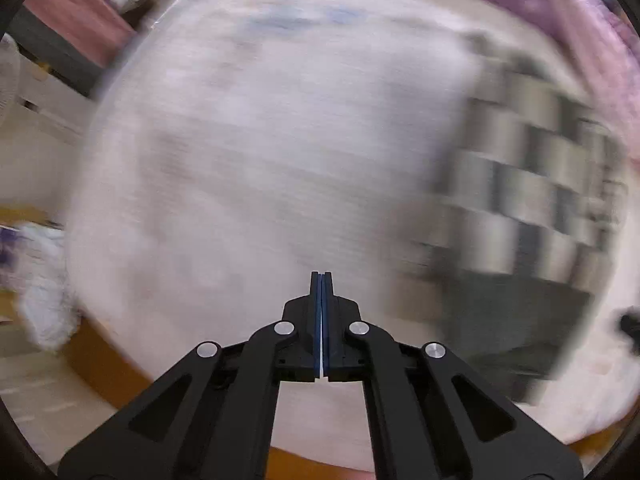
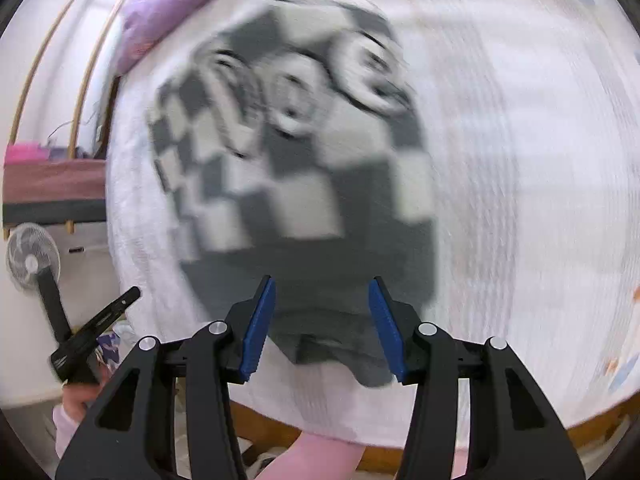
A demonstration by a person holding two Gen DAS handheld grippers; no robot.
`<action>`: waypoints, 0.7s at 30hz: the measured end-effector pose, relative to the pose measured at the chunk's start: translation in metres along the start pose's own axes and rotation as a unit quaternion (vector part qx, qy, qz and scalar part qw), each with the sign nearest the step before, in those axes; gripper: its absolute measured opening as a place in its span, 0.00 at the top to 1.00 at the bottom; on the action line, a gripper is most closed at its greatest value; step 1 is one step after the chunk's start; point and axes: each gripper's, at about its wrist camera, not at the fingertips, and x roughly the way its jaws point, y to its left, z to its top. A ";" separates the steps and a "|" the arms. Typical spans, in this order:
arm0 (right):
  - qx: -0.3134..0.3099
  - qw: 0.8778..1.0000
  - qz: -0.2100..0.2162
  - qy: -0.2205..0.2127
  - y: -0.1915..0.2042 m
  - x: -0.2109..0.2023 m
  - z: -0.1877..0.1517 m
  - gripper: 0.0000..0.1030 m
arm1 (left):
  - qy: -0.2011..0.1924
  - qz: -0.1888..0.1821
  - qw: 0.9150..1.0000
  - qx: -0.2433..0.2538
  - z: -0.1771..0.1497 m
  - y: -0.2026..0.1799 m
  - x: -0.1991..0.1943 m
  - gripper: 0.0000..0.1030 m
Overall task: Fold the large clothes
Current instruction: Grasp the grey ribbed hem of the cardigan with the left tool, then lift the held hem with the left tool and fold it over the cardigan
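A grey-and-white checkered garment with a cartoon print lies bunched on a white bed sheet; both views are motion-blurred. My right gripper is open and empty, hovering above the garment's near dark edge. My left gripper is shut with nothing between its jaws, over bare sheet, with the garment off to its right. The left gripper also shows in the right wrist view at the bed's left edge.
A purple quilt lies at the head of the bed. A standing fan is on the floor to the left. The bed's wooden frame runs along the near edge. Crumpled pale items lie on the floor.
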 end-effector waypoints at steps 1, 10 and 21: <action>-0.012 1.000 0.004 -0.009 0.001 -0.004 0.002 0.55 | 0.026 -0.031 0.998 -0.042 0.005 0.020 0.008 1.00; -0.023 0.999 0.024 0.013 0.028 0.019 0.024 0.55 | 0.082 -0.269 0.959 0.024 0.000 -0.062 0.029 0.25; 0.006 0.999 0.018 0.040 -0.008 0.012 -0.008 0.55 | 0.097 -0.270 0.956 -0.064 0.000 -0.069 0.074 0.76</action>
